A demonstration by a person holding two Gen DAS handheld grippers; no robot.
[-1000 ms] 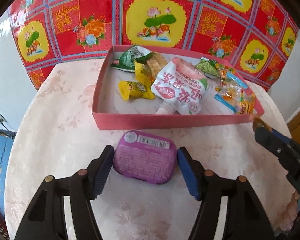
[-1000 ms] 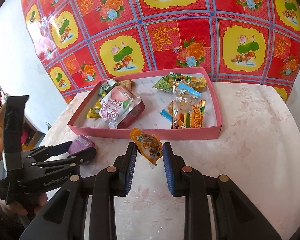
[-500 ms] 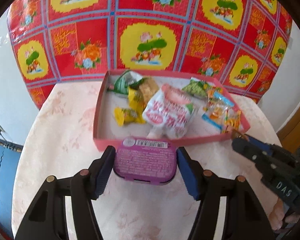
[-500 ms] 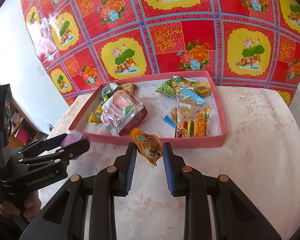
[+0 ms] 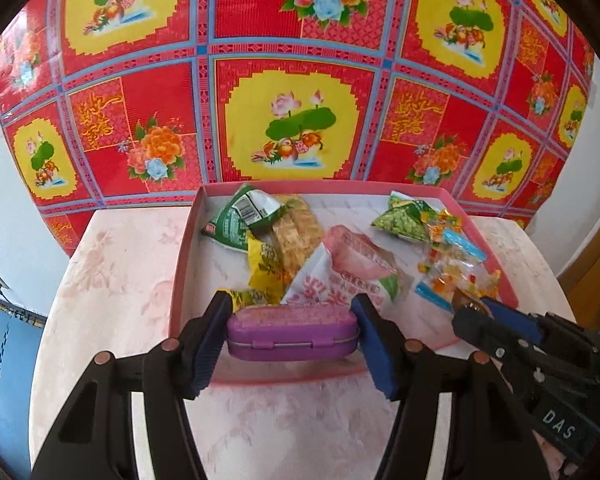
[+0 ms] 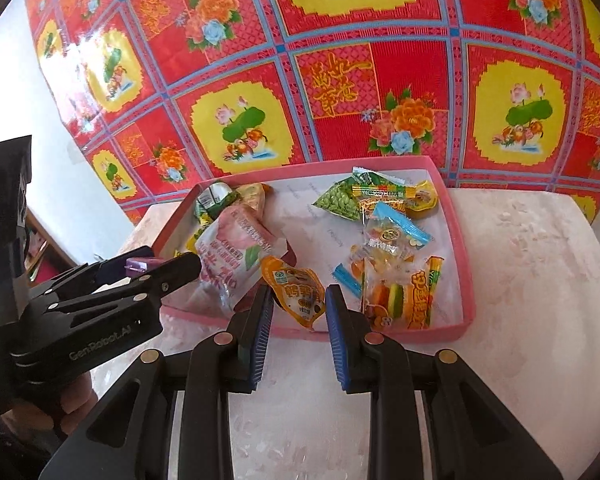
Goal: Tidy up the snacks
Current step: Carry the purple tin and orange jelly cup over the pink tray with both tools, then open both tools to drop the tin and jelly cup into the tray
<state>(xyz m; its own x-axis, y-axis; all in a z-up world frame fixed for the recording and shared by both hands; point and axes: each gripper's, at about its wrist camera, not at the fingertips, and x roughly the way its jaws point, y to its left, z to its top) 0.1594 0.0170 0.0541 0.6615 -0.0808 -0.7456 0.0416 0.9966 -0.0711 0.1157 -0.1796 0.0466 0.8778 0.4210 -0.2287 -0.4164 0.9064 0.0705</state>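
The left gripper (image 5: 292, 334) clamped the purple tin (image 5: 292, 332) by its short ends; it looked rigid, light and smooth, so possibly slippery. The right gripper (image 6: 299, 312) pinched a limp orange packet (image 6: 294, 290) above the pink tray (image 6: 462, 240).

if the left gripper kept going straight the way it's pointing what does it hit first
Probably the big white and pink snack bag. The left gripper, carrying the purple tin, points over the pink tray's near edge, and that bag lies just ahead, though its height above it is hard to judge.

"GenRobot.AI" on left tongs (image 6: 138, 270), "DAS" on right tongs (image 5: 470, 312)
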